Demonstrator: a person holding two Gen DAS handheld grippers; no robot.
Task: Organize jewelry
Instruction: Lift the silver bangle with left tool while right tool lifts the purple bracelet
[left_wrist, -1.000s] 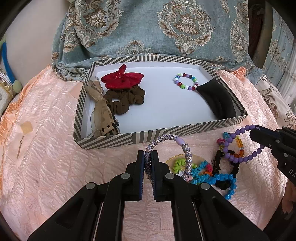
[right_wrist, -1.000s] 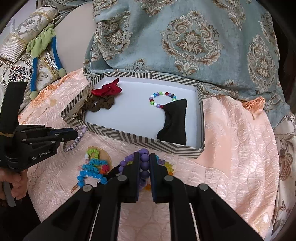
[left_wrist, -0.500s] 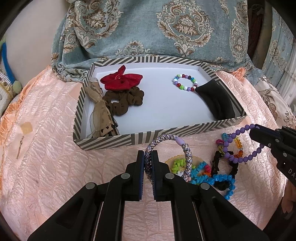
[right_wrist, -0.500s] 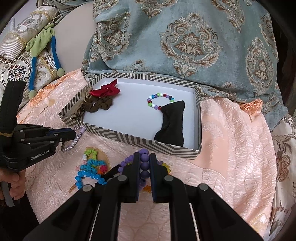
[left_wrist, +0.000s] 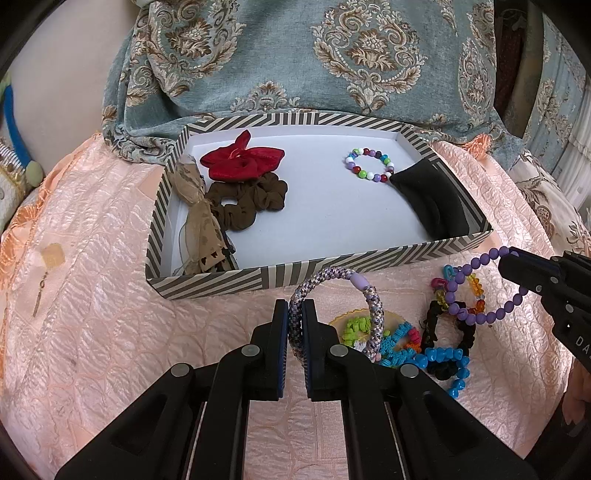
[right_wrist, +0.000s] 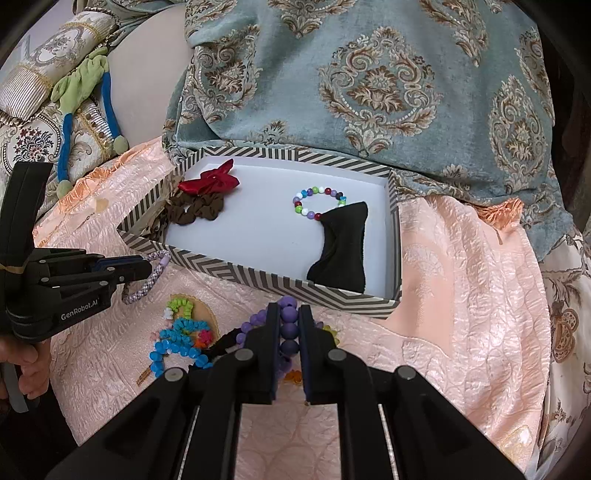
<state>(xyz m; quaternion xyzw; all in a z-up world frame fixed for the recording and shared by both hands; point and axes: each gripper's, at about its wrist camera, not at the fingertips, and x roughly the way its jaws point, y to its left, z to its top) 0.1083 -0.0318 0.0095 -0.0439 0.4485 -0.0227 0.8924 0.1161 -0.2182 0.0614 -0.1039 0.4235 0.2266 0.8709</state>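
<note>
My left gripper (left_wrist: 294, 312) is shut on a braided purple-grey bracelet (left_wrist: 343, 275) and holds it upright just in front of the striped box (left_wrist: 221, 284). My right gripper (right_wrist: 287, 317) is shut on a purple bead bracelet (right_wrist: 288, 326), which also shows in the left wrist view (left_wrist: 476, 264), near the box's front right corner. The box (right_wrist: 258, 275) holds a red bow (left_wrist: 243, 162), a brown scrunchie (left_wrist: 247, 201), a beige ribbon clip (left_wrist: 201, 229), a multicolour bead bracelet (left_wrist: 369, 164) and a black cloth (left_wrist: 432, 199).
A loose pile lies on the peach quilt in front of the box: blue bead bracelet (left_wrist: 443, 358), green and turquoise pieces (left_wrist: 373, 332), black scrunchie (left_wrist: 439, 325), amber beads (left_wrist: 474, 291). A patterned teal cushion (left_wrist: 314, 55) stands behind the box. A small earring (left_wrist: 40, 291) lies at the left.
Both grippers have drifted slightly nearer the box, each still shut on its bracelet. The things in the box have not moved.
</note>
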